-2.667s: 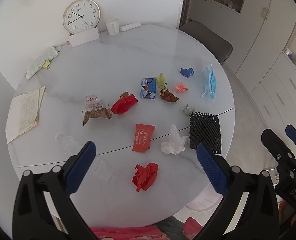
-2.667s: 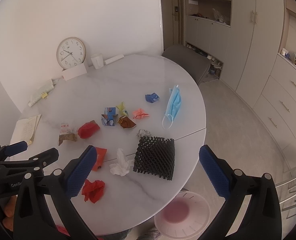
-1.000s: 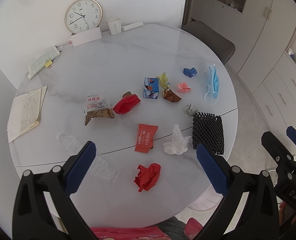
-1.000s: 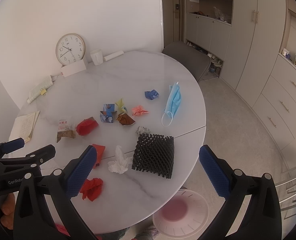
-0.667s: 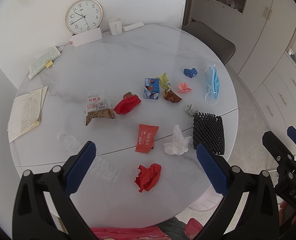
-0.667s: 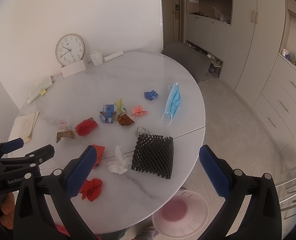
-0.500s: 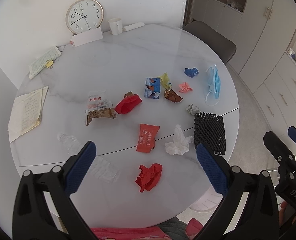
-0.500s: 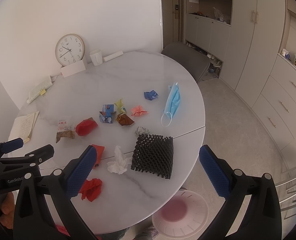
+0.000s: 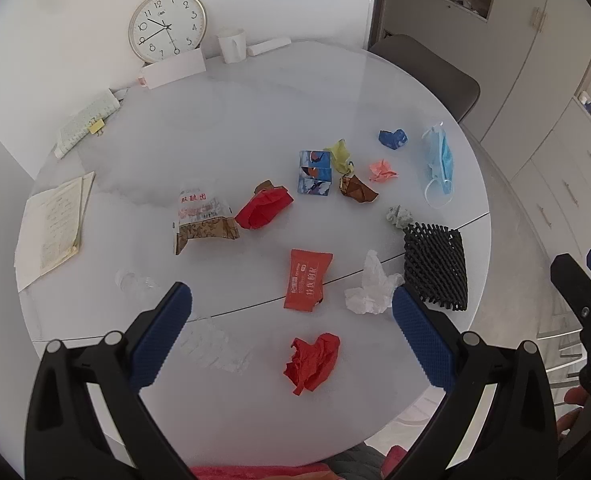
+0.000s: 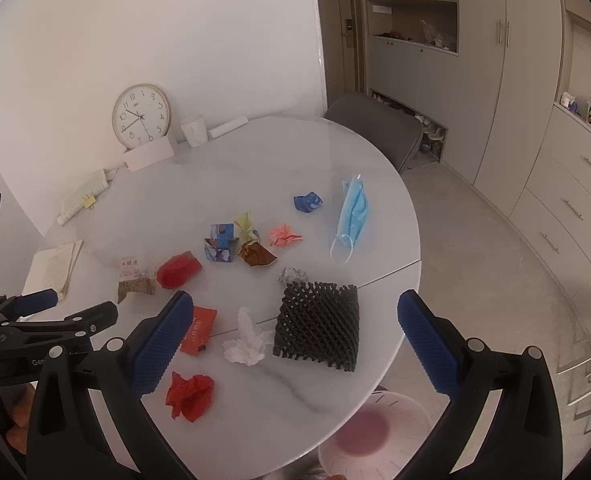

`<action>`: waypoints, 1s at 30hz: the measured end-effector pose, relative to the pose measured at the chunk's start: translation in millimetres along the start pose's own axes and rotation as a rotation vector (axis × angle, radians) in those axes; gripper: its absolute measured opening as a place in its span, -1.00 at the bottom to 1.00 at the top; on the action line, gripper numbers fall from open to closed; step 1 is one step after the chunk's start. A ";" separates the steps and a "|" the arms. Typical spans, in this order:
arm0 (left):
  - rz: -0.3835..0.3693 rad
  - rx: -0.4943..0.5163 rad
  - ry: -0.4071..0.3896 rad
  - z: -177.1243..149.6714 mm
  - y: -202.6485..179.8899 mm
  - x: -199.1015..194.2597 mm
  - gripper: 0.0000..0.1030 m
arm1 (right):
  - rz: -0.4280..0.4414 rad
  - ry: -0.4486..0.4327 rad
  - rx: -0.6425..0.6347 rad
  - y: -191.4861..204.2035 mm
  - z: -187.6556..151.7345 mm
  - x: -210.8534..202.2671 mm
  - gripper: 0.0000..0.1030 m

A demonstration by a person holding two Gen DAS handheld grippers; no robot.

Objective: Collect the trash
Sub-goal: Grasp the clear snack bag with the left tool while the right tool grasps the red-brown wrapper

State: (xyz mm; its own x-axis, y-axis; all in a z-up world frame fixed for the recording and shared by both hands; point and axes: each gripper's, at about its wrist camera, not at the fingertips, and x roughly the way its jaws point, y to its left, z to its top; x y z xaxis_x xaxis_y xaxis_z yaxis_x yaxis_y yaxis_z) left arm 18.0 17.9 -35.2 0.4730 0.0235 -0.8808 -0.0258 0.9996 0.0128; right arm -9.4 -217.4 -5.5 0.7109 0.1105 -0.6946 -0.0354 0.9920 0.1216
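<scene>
Trash lies scattered on a round white marble table (image 9: pixel 255 100): a crumpled red paper (image 9: pixel 312 362) (image 10: pixel 190 395) nearest me, a red packet (image 9: pixel 306 279), a white tissue (image 9: pixel 371 290) (image 10: pixel 247 343), a black foam net (image 9: pixel 435 266) (image 10: pixel 318 326), a blue face mask (image 9: pixel 439 164) (image 10: pixel 353 208), a snack bag (image 9: pixel 201 220), a clear crushed bottle (image 9: pixel 199 332). My left gripper (image 9: pixel 291 306) is open and empty above the near table edge. My right gripper (image 10: pixel 295 314) is open and empty above the black net.
A white bin with a pink bottom (image 10: pixel 371 436) stands on the floor under the table's near right edge. A clock (image 9: pixel 166 26), a cup (image 9: pixel 231 45), papers (image 9: pixel 53 224) and a grey chair (image 9: pixel 427 76) ring the far side. Cabinets (image 10: pixel 535 120) line the right wall.
Both views have drifted slightly; the trash sits a little further right in the left wrist view. Both grippers stay open and empty. Nothing on the table moved.
</scene>
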 end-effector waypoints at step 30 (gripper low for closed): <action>-0.032 -0.085 0.286 70.8 133.7 254.9 0.83 | -0.022 0.267 -0.046 86.2 -15.7 154.4 0.96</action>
State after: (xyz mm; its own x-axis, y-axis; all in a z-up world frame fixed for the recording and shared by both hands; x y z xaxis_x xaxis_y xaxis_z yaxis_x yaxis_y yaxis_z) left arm 197.4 158.8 -224.5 0.2080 -0.0261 -0.9778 -0.0936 0.9945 -0.0465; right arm 86.2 -113.8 -113.3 0.5012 0.0957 -0.8600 -0.0584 0.9953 0.0767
